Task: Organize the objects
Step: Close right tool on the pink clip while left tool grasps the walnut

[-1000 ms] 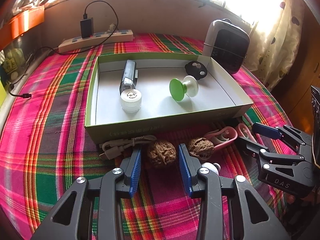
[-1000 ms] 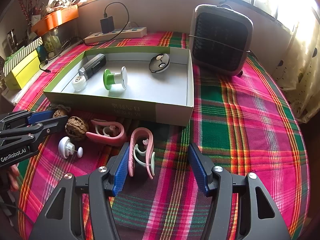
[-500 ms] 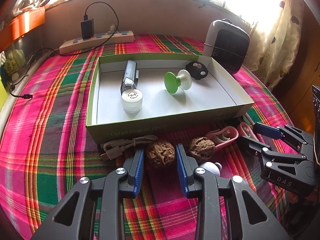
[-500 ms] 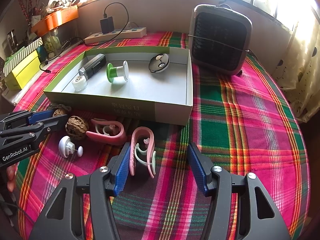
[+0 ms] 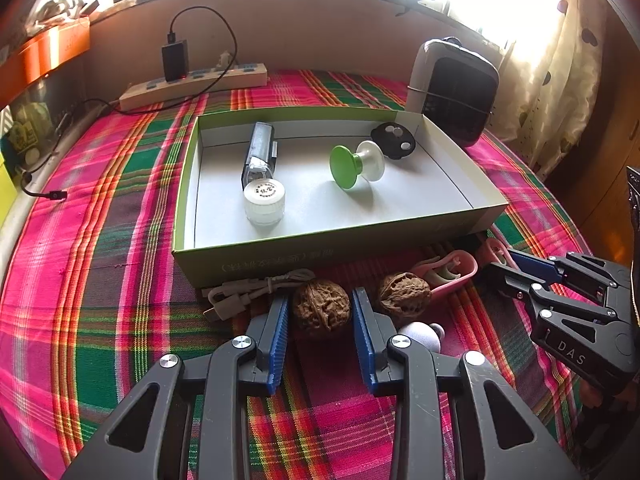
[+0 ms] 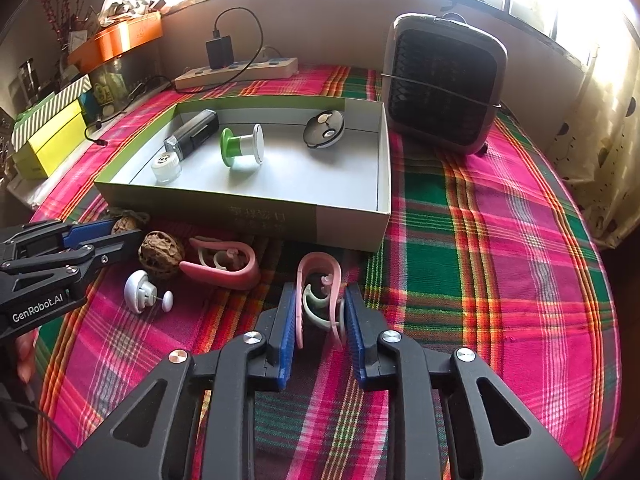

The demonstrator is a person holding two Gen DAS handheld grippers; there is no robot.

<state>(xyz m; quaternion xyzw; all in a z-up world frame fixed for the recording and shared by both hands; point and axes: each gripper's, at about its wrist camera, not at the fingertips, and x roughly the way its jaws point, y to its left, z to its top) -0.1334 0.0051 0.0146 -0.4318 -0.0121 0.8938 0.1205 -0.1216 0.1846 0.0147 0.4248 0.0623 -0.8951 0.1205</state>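
Already in your green box (image 5: 188, 216): a dark rectangular device (image 5: 260, 150), a white-capped jar (image 5: 264, 198), a green-and-white spool (image 5: 356, 164) and a black round disc (image 5: 393, 142). Left to sort, on the plaid cloth in front of the box: two walnuts, two pink clips, a white knob (image 6: 140, 290) and a bundled white cable (image 5: 248, 290); by that count you are under halfway. Your left gripper (image 5: 320, 320) brackets the nearer walnut (image 5: 320, 308), jaws narrowed to just beside its flanks; whether the pads actually press it cannot be told. The second walnut (image 5: 404, 292) lies just to its right, beside one pink clip (image 6: 220, 266). Your right gripper (image 6: 320, 320) has its jaws drawn in against the other pink clip (image 6: 320, 296), which stands on the cloth between the pads, apparently gripped. Against half a second ago: both pairs of jaws are narrower, the right one markedly, and the spool has rolled a little toward the right inside the box; nothing else has shifted.
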